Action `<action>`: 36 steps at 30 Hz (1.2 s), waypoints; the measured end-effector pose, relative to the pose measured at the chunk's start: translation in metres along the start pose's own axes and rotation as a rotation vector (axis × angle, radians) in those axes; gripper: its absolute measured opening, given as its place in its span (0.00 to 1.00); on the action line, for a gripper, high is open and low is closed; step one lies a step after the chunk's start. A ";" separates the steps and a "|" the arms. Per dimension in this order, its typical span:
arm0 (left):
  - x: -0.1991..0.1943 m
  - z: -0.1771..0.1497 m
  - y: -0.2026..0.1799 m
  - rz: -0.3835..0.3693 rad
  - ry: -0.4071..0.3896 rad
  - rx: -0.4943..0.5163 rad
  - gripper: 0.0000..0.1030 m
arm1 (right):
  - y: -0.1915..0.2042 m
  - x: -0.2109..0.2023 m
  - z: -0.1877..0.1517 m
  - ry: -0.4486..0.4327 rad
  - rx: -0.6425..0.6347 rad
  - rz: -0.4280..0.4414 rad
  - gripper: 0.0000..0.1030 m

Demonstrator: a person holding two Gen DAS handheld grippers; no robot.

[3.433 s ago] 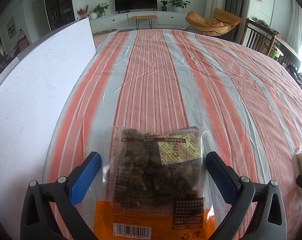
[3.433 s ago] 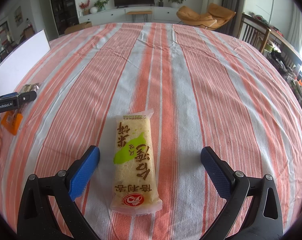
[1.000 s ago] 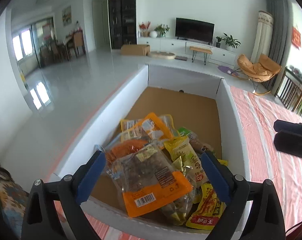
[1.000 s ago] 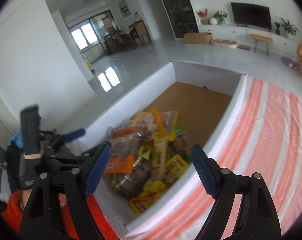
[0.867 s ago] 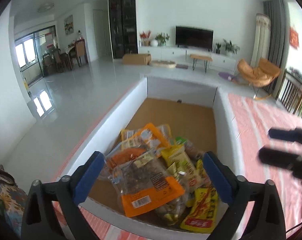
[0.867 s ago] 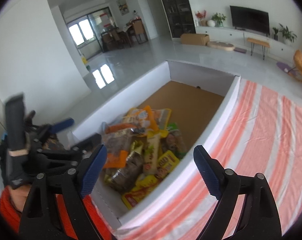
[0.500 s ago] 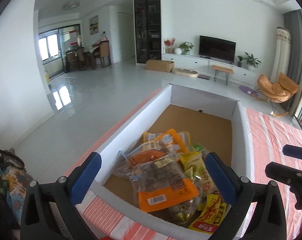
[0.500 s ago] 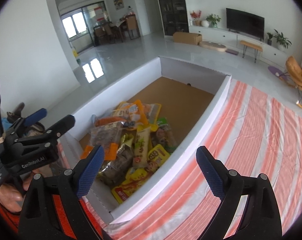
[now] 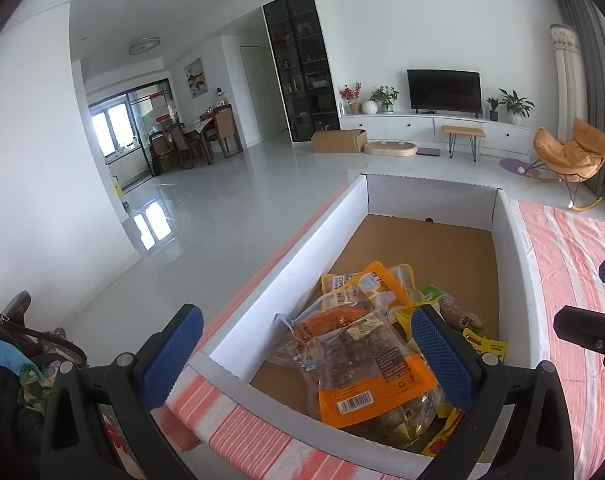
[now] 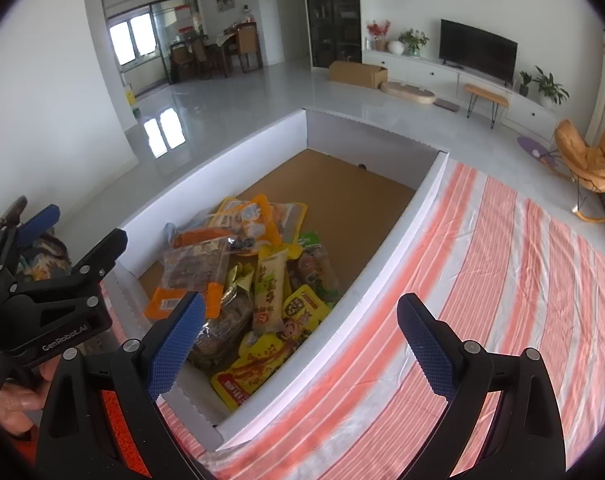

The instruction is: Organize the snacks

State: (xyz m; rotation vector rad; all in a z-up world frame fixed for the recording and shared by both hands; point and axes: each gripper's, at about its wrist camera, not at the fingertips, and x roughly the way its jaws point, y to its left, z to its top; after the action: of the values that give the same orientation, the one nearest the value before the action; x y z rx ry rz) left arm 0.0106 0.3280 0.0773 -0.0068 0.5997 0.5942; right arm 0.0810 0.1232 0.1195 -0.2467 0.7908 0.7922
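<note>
Both grippers wide above box

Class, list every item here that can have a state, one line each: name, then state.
Left gripper: open, nothing between its pads.
Right gripper: open, empty; jaws have just been opening.
Box: no lid on, near end heaped with packets, far end bare.
Orange pouch: sealed, lying on top of the heap.
Rice cracker: sealed, lying in the box.
TV: off.

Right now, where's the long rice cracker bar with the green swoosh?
In the right wrist view, the rice cracker bar lies inside the white box, on the snack pile, between the orange-edged packet and the yellow packet.
</note>
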 end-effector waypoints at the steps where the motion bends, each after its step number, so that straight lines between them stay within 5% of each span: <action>1: 0.000 0.000 0.000 -0.003 -0.001 0.002 1.00 | 0.001 0.000 0.001 0.000 -0.005 -0.004 0.95; 14: -0.014 0.007 0.011 -0.074 0.002 -0.065 1.00 | 0.016 -0.003 0.006 0.006 -0.054 -0.023 0.95; 36: -0.008 0.020 0.027 -0.151 0.131 -0.102 1.00 | 0.034 -0.002 0.023 0.036 -0.077 -0.002 0.95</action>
State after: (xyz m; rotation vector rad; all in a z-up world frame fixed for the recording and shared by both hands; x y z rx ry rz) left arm 0.0016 0.3501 0.1023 -0.1863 0.6892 0.4797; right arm 0.0679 0.1565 0.1396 -0.3314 0.7948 0.8195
